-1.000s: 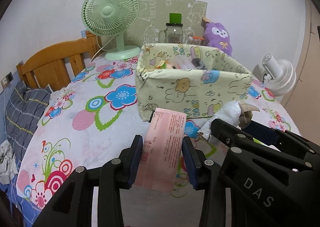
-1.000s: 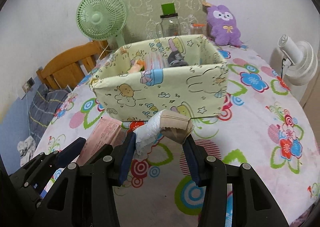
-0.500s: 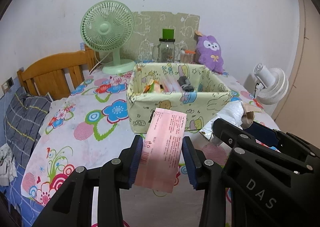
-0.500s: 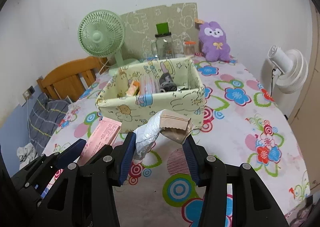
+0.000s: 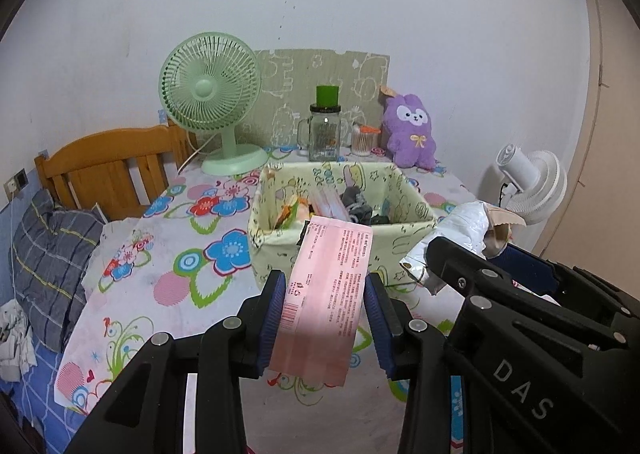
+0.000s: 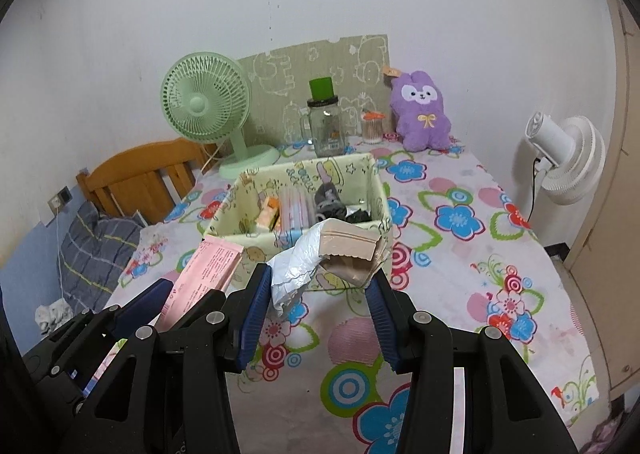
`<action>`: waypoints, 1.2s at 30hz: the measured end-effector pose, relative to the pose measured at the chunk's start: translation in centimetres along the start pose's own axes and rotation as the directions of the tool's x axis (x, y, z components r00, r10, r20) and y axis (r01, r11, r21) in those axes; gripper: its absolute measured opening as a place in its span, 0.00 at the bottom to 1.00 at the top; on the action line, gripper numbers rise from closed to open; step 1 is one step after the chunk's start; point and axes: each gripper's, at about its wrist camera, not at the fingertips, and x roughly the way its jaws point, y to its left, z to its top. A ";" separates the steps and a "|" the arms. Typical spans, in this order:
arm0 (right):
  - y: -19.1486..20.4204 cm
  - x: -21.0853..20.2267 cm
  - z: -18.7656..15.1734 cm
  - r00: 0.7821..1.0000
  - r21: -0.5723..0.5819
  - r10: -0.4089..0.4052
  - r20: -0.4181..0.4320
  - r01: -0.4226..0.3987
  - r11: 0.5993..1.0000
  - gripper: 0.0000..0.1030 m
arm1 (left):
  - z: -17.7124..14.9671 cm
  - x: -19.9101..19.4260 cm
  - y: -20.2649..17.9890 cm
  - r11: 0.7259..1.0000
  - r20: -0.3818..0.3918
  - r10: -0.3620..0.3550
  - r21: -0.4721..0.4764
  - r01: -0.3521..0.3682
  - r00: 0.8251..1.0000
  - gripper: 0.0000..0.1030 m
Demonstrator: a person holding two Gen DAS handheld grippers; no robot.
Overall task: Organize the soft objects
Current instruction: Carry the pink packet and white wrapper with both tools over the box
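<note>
My left gripper (image 5: 325, 304) is shut on a flat pink packet (image 5: 326, 294) and holds it above the flowered table, in front of a pale yellow fabric box (image 5: 400, 230). My right gripper (image 6: 318, 292) is shut on a beige folded item in a crinkled clear wrapper (image 6: 344, 250). The box (image 6: 296, 236) holds several soft items: pink packets, dark socks, an orange pack. Both grippers are side by side, short of the box's near wall. The pink packet also shows in the right wrist view (image 6: 204, 274), and the wrapped item in the left wrist view (image 5: 464, 230).
At the table's back stand a green fan (image 5: 212, 106), a glass jar with green lid (image 5: 325, 126), a small cotton-swab jar (image 5: 364, 138) and a purple plush (image 5: 412, 130). A white fan (image 6: 568, 158) is off the right edge. A wooden chair (image 5: 104, 170) and grey cloth (image 5: 48, 250) are left.
Both grippers have lifted and pulled back from the box with their items still held. The box now looks smaller and its inside shows from above.
</note>
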 end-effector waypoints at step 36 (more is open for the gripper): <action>0.2 2.7 6.3 0.999 -0.027 0.024 0.046 -0.022 0.999 0.50 | 5.9 3.6 0.3 1.000 0.034 -0.011 -0.025 0.012 0.999 0.40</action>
